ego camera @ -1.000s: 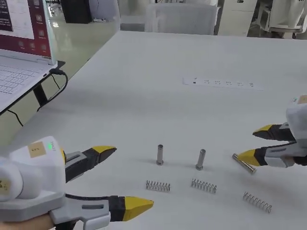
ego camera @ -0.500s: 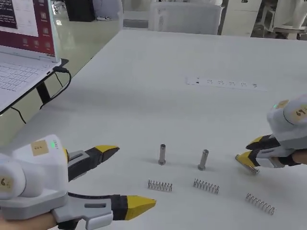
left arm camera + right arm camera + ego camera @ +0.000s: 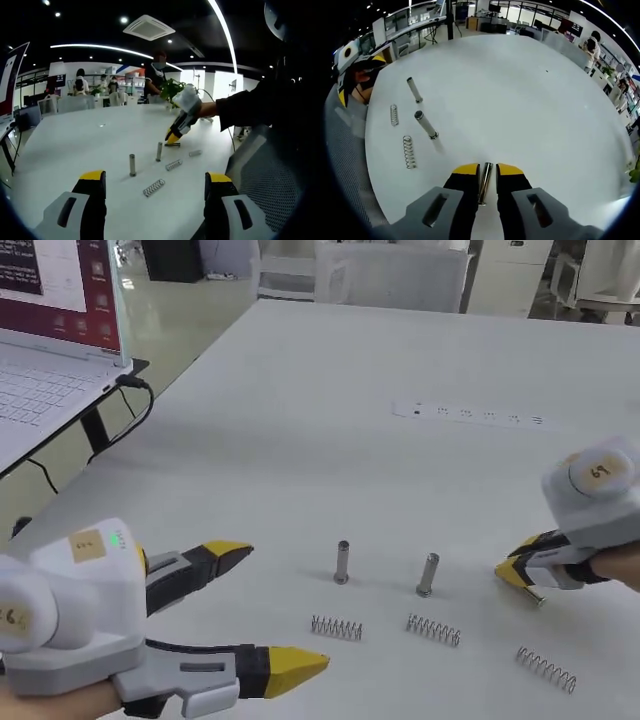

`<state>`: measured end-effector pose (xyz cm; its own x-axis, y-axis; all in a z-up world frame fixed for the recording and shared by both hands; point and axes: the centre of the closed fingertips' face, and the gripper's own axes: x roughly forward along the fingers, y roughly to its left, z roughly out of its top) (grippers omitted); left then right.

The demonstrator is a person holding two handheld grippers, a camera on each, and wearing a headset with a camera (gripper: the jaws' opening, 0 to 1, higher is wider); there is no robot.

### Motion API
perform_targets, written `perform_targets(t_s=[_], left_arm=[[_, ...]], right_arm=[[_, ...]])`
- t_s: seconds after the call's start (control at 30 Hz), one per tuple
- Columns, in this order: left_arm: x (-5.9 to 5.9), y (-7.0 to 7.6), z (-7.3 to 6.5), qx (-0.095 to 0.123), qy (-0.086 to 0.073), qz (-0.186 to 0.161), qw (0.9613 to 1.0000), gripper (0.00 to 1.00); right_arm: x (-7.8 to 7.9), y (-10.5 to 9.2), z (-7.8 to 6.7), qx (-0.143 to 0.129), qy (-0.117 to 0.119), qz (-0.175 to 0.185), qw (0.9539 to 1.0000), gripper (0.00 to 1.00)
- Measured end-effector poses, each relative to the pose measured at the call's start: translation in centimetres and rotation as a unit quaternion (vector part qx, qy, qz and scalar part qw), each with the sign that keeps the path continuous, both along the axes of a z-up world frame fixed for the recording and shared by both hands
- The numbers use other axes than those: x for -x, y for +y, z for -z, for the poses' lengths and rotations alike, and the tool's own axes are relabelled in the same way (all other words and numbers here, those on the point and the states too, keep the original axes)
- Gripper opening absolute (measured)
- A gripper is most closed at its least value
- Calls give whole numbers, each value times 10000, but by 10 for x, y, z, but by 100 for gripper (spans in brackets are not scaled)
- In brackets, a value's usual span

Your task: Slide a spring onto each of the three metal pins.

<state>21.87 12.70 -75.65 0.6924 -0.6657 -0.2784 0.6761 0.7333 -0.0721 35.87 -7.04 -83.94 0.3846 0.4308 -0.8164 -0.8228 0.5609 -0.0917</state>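
Two metal pins (image 3: pixel 342 562) (image 3: pixel 428 575) stand upright on the white table. A third pin (image 3: pixel 536 595) lies flat at the right, and my right gripper (image 3: pixel 519 571) is shut on it. In the right gripper view that pin (image 3: pixel 484 181) sits squeezed between the yellow tips of the right gripper (image 3: pixel 487 171). Three springs (image 3: pixel 336 627) (image 3: pixel 433 629) (image 3: pixel 546 669) lie in a row in front of the pins. My left gripper (image 3: pixel 268 610) hovers open at the near left, a short way from the first spring, holding nothing. In the left gripper view its jaws stand wide apart around empty air (image 3: pixel 155 181).
An open laptop (image 3: pixel 50 370) on a stand sits at the far left, with a black cable (image 3: pixel 128 415) hanging off it. A white power strip (image 3: pixel 470 417) lies farther back on the table. Several people (image 3: pixel 155 75) stand beyond the table's far end.
The right gripper has dropped onto the lying pin and its jaws have narrowed from open to shut around it. The left gripper has stayed open in place.
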Motion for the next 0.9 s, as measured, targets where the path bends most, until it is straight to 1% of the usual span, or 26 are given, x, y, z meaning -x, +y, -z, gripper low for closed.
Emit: perform_targets(t_s=[0.33, 0.5, 0.83, 0.9], left_arm=[[0, 1, -1, 23, -15, -9, 10000, 77], [0, 1, -1, 31, -14, -16, 10000, 77], [0, 1, -1, 26, -14, -29, 10000, 76], [0, 1, -1, 23, -14, -30, 10000, 76]], right_arm=[[-5, -2, 7, 109, 136, 175, 9997, 9], [-5, -2, 9, 150, 163, 176, 9996, 8], [-1, -2, 14, 224, 292, 219, 9991, 7], [0, -2, 14, 201, 327, 254, 9989, 7]])
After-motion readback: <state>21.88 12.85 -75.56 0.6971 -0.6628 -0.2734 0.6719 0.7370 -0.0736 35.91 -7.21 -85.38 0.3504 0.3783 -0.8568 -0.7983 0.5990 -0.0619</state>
